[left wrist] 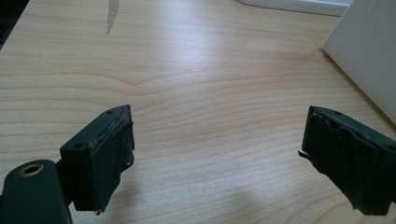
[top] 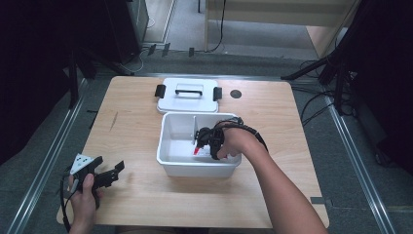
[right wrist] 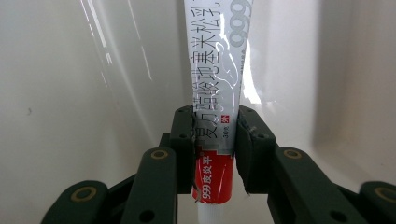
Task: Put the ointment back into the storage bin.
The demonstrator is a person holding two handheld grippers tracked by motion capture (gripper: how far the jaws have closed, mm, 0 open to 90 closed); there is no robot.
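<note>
A white and red ointment tube (right wrist: 215, 116) sits between the pads of my right gripper (right wrist: 215, 135), which is shut on it. That right gripper (top: 203, 141) reaches down into the white plastic box (top: 168, 163) at the table's middle, and the tube's red end (top: 196, 151) shows just below the jaws. My left gripper (top: 109, 176) rests low over the wood near the table's front left, held in a hand. In the left gripper view its jaws (left wrist: 215, 158) stand wide apart with only bare tabletop between them.
The box's white lid (top: 187, 96) with a handle and black clips lies flat behind the box. A dark round spot (top: 235, 93) marks the table to the lid's right. The box's white side (left wrist: 369, 51) shows at the right of the left gripper view.
</note>
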